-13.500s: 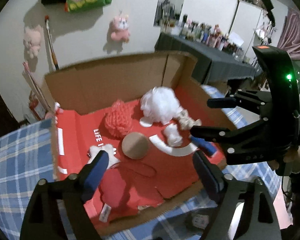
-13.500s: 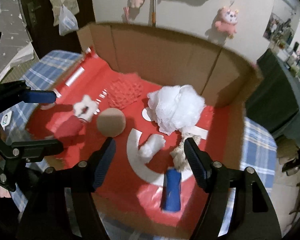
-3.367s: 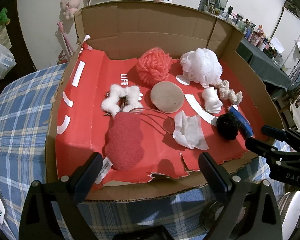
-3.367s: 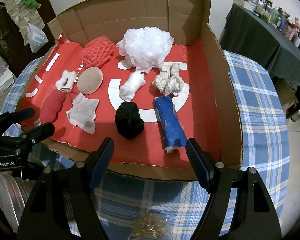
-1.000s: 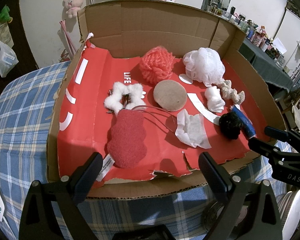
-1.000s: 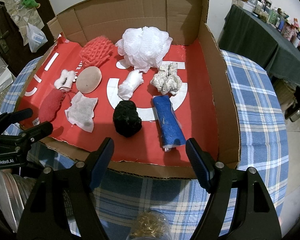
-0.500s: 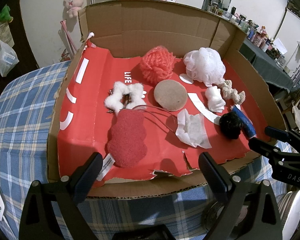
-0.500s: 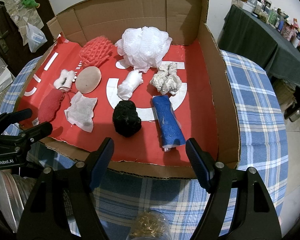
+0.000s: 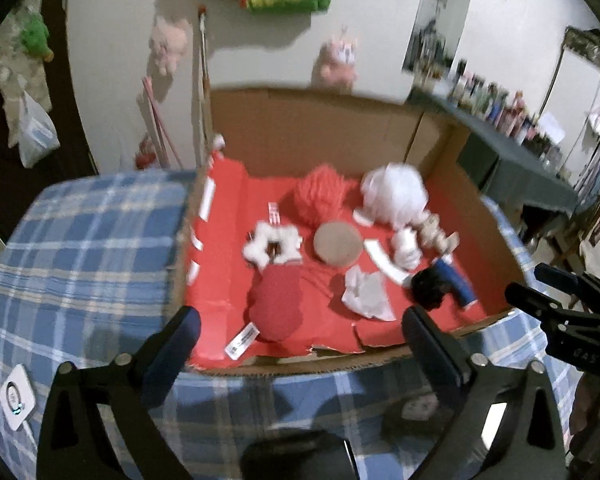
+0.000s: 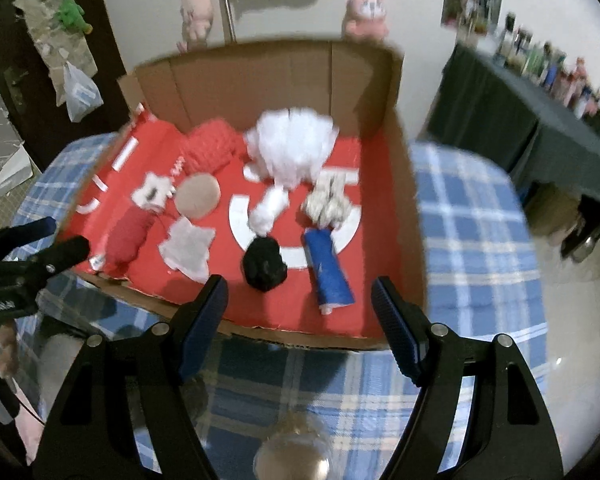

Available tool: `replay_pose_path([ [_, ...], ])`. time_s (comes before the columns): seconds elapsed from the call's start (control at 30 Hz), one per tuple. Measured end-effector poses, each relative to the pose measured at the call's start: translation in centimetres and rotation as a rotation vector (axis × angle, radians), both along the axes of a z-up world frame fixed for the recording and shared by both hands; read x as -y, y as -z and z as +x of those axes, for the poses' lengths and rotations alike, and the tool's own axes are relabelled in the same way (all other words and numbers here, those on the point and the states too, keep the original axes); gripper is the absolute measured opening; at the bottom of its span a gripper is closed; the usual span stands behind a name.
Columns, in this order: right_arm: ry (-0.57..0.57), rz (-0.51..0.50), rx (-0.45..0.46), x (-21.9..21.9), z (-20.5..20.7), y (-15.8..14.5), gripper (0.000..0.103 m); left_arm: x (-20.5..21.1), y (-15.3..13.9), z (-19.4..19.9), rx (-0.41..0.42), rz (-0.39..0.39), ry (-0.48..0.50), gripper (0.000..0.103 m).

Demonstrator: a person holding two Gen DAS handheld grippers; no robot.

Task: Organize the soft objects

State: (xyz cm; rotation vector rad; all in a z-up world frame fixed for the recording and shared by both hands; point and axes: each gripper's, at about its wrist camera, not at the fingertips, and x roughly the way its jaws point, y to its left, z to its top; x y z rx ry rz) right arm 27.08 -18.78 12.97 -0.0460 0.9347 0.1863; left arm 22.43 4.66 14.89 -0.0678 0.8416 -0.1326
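Note:
A cardboard box [image 9: 320,120] with a red floor [image 10: 372,304] sits on a blue plaid cloth. Inside lie a red sponge [image 9: 276,304], white fluffy star [image 9: 272,242], tan round pad [image 9: 338,244], coral mesh puff [image 9: 320,198], white mesh puff [image 10: 292,148], white cloth [image 10: 188,248], black ball [image 10: 264,264], blue roll [image 10: 328,276] and a beige knot [image 10: 328,200]. My left gripper [image 9: 300,344] is open and empty in front of the box. My right gripper [image 10: 300,320] is open and empty before the box's front edge.
The plaid-covered table [image 9: 80,240] extends to the left and right [image 10: 472,240] of the box. A white tag [image 9: 16,396] lies on the cloth at left. A dark table with bottles [image 10: 540,92] stands at the right. Plush toys hang on the wall [image 9: 336,60].
Both grippers have pulled back and tilted up from the box, so more wall shows. The objects in the box have not moved.

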Motion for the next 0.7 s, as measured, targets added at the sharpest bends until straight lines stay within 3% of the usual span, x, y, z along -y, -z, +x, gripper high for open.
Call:
replay_pose_path([
  [0.13,0.008,0.007,0.096,0.3,-3.5,-2.6,0.074,0.4,-1.7,-4.5,0.111,0.016,0.009,0.103],
  [0.23,0.009,0.003,0.169,0.6,-6.9,-3.8,0.089,0.7,-1.9,-7.9,0.165,0.02,0.01,0.103],
  [0.33,0.015,-0.015,0.242,0.5,-10.4,-4.3,0.089,0.8,-1.2,-11.3,0.216,0.012,-0.012,0.103],
  [0.5,0.007,0.01,0.268,0.4,-14.9,-2.0,0.091,1.5,1.2,-15.4,0.24,0.017,-0.005,0.103],
  [0.7,0.026,0.016,0.234,0.1,-17.4,2.7,0.091,2.3,5.2,-16.4,0.196,0.024,-0.005,0.103],
])
